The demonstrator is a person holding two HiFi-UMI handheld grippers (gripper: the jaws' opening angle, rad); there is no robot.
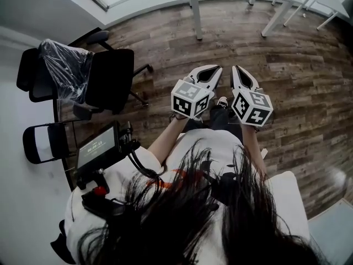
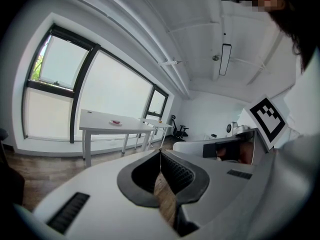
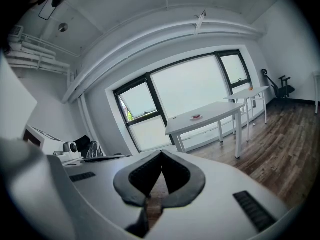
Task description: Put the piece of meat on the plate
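Note:
Both grippers hang in front of me over the wooden floor, away from any table. In the head view the left gripper [image 1: 212, 70] and the right gripper [image 1: 238, 70] are side by side, jaws pointing forward. Each is shut with the tips touching and nothing held, as seen on the left gripper [image 2: 160, 152] and the right gripper [image 3: 161, 153]. Far ahead a white table [image 2: 100, 128] [image 3: 220, 111] carries a small reddish thing [image 2: 116, 122] [image 3: 196, 116], apparently on a pale dish. It is too small to tell meat from plate.
Black office chairs [image 1: 110, 79] stand at my left, one under a plastic sheet [image 1: 65, 65], beside a small screen [image 1: 96, 146]. White table legs [image 1: 196, 15] cross the top of the head view. More white tables [image 2: 155, 126] line the window wall.

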